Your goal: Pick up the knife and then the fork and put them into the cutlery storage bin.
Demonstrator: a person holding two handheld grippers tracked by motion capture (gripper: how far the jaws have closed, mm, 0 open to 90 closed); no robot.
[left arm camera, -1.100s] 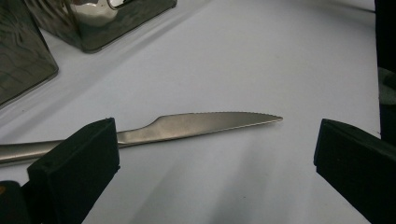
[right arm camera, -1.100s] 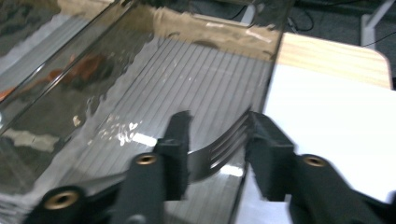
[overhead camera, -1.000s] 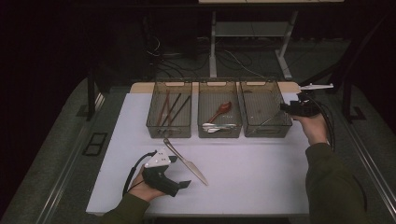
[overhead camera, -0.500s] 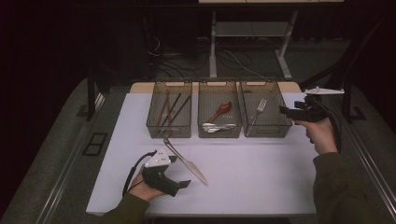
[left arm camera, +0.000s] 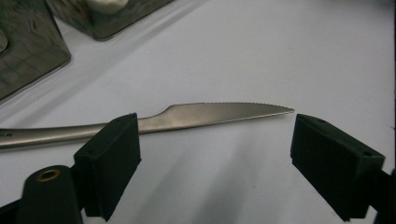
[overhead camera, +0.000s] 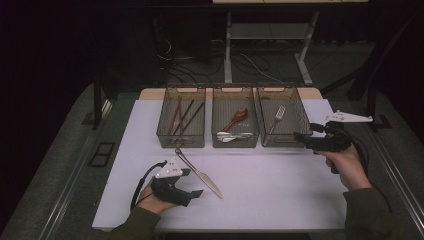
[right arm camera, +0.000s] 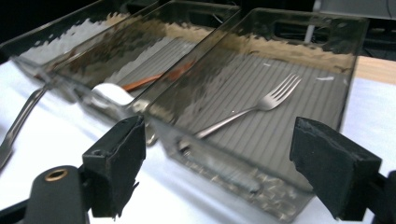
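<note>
A steel table knife (overhead camera: 199, 173) lies on the white table, handle toward the bins, serrated blade (left arm camera: 224, 112) pointing near-right. My left gripper (overhead camera: 196, 192) rests on the table just near-left of it, open; the knife lies just beyond its jaws in the left gripper view. My right gripper (overhead camera: 299, 136) is held open to the right of the right-hand bin (overhead camera: 300, 120), jaws facing it. A steel fork (right arm camera: 252, 109) lies in that bin. The middle bin (overhead camera: 252, 120) holds a red-brown spoon (overhead camera: 236, 119) and a white spoon (right arm camera: 109, 93). Dark chopsticks (overhead camera: 182, 117) lie in the left bin (overhead camera: 161, 120).
The three clear bins stand in a row at the table's far side. The table's edges drop to dark floor on both sides. A desk frame and cables (overhead camera: 250, 60) sit beyond the table.
My right gripper has drawn back from over the right bin toward the right and nearer, and the fork now lies in that bin. The left gripper and knife have stayed put.
</note>
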